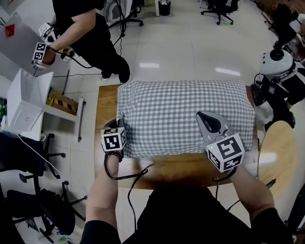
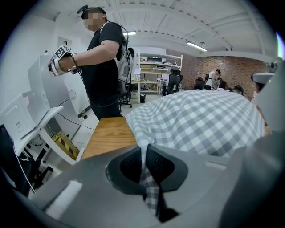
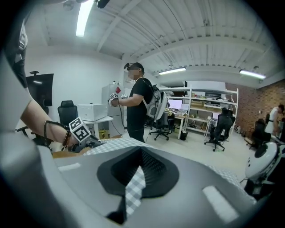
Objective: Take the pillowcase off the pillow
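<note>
A pillow in a grey-and-white checked pillowcase [image 1: 183,114] lies across a wooden table [image 1: 107,102]. My left gripper [image 1: 117,127] is at its near left corner, shut on a pinch of the checked cloth [image 2: 147,156] that runs up between the black pads [image 2: 129,164]. My right gripper [image 1: 208,123] sits over the near right part of the pillow, also shut, with a strip of the same pillowcase cloth [image 3: 133,189] caught between its pads [image 3: 153,171]. In the right gripper view my left gripper's marker cube [image 3: 80,130] shows at the left beside the pillow.
A second person [image 1: 90,35] with marker cubes on the hands stands beyond the table's far left corner. White panels and a box [image 1: 26,102] lie left of the table, a white robot [image 1: 279,64] stands at the right, and office chairs [image 1: 219,9] are farther off.
</note>
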Motion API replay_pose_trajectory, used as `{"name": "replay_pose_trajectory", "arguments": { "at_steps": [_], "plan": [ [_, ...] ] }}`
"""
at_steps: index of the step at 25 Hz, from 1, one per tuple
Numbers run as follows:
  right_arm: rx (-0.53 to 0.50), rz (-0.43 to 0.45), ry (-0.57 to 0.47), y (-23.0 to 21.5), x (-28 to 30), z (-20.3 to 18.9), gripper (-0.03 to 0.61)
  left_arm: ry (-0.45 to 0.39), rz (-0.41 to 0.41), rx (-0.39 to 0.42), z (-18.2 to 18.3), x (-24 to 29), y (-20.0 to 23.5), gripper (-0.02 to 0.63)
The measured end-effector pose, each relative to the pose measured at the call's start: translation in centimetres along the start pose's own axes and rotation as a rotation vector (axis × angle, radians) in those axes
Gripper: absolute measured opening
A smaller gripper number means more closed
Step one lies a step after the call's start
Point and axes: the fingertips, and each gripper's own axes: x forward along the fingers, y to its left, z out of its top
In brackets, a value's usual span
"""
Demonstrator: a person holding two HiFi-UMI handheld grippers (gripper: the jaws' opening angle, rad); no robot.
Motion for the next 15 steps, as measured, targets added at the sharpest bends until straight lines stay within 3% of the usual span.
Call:
{"name": "replay_pose_trajectory", "arguments": {
  "at_steps": [6,15],
  "plan": [
    [-0.009,-0.042,0.006,-2.0,-2.0,-0.7,0.002,-0.021,0.031,0.026,0.7,-1.1,-0.1,0.007],
    [-0.047,-0.115,0.050,-4.0,-4.6,-2.3,0.002,-0.012,0.096,-0.021,0.4,-4.2,3.5,0.007]
  ]
}}
